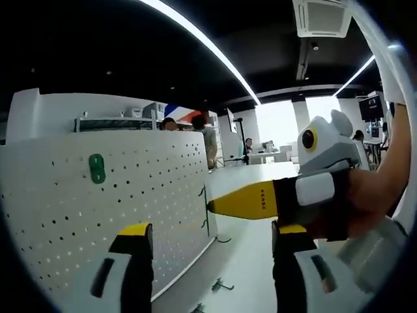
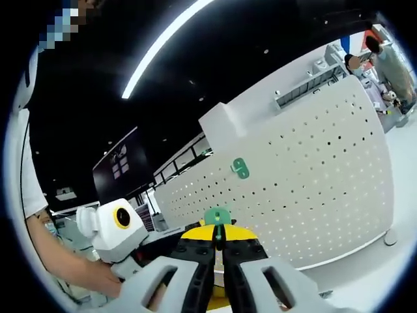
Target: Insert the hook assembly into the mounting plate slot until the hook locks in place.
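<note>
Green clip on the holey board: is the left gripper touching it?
Apart. In the left gripper view, the green clip sits on the pegboard, clear of the left gripper's jaws.

Left gripper point(image 1: 207, 236) jaws apart; right gripper point(image 2: 219, 240) jaws closed.

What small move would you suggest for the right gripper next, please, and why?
Probably ease the right gripper forward toward the white pegboard. Its yellow-tipped fingers are shut on a green hook, which seems short of the holes. One green hook is already mounted higher up. The left gripper is open and could stay put.
</note>
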Motion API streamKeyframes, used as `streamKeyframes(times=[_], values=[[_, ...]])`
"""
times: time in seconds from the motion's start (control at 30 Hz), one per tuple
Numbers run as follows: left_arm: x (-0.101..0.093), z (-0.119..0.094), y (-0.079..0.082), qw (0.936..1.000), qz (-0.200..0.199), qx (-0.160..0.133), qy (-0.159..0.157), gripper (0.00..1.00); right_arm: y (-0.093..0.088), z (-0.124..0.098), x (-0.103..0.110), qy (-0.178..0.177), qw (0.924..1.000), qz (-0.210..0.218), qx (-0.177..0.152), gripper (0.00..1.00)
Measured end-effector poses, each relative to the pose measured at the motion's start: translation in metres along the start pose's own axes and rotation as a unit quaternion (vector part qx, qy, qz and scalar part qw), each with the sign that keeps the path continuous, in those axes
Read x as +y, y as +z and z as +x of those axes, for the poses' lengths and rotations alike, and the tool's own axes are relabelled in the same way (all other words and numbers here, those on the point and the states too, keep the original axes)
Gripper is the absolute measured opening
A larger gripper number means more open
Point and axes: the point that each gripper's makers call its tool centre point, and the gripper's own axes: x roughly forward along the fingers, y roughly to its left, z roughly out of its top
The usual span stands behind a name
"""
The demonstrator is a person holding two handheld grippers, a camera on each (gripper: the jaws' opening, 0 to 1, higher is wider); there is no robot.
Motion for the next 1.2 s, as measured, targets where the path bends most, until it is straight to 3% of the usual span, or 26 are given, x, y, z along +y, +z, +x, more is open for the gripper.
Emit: streamKeyframes(times=[0.17, 0.43, 1.2], values=[[0.004, -0.001, -0.001, 1.0, -0.002, 0.0, 0.006, 0.83, -0.001, 0.0, 0.001, 0.0, 1.0, 0.001, 0.001, 0.0], [0.008, -0.003, 0.0, 0.9999, -0.007, -0.001, 0.013, 0.81, 0.001, 0.0, 0.0, 0.0, 1.0, -0.007, 0.003, 0.0], [0.032, -0.04, -0.007, 0.9979, -0.021, 0.003, 0.06, 0.78, 0.017, -0.003, -0.013, -0.024, 0.9925, -0.115, 0.033, 0.0]])
